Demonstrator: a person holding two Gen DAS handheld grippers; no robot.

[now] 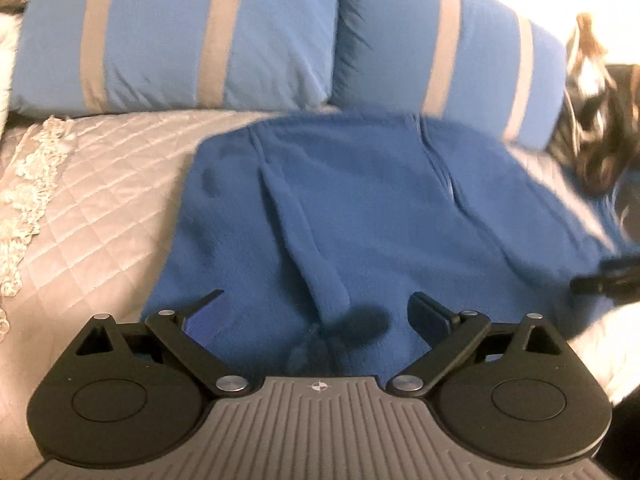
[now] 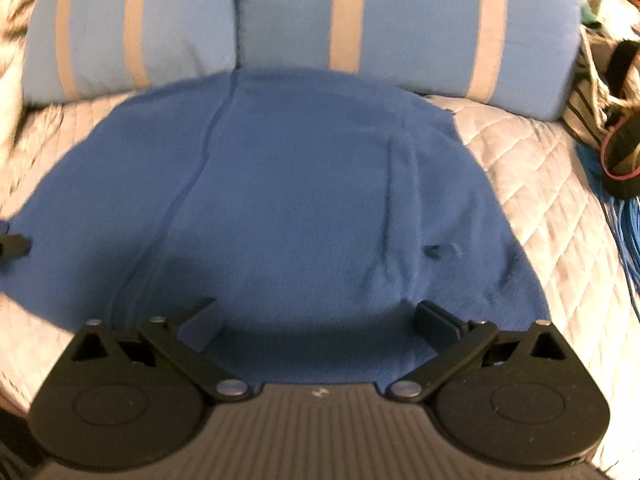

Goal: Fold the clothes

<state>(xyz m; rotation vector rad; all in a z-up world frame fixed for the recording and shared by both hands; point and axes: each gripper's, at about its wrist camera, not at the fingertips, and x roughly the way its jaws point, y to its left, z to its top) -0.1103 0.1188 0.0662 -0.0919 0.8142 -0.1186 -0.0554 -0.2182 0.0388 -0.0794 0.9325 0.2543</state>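
The left gripper (image 1: 316, 312) is released, its black jaws spread wide over the near hem of the blue fleece garment (image 1: 360, 208) with nothing pinched between them. The right gripper (image 2: 318, 318) hangs likewise spread and empty above the same garment (image 2: 280, 200), fleece showing in the gap but not clamped. From the left view, a soft raised fold runs from 6 toward 11 o'clock, a seam toward 1 o'clock; the fleece looks napped and matte. The garment lies mostly flat on a pale quilted bedspread (image 1: 100, 200) stitched in diamonds, which gives bare room at 9 o'clock, ending in a lacy trim (image 1: 24, 200). At 12 o'clock two light-blue pillows (image 1: 180, 32) with beige stripes touch the garment's far edge. In the right view bare quilt (image 2: 540, 184) opens at 3 o'clock, bordered by blue cords (image 2: 624, 240) and blurred clutter.
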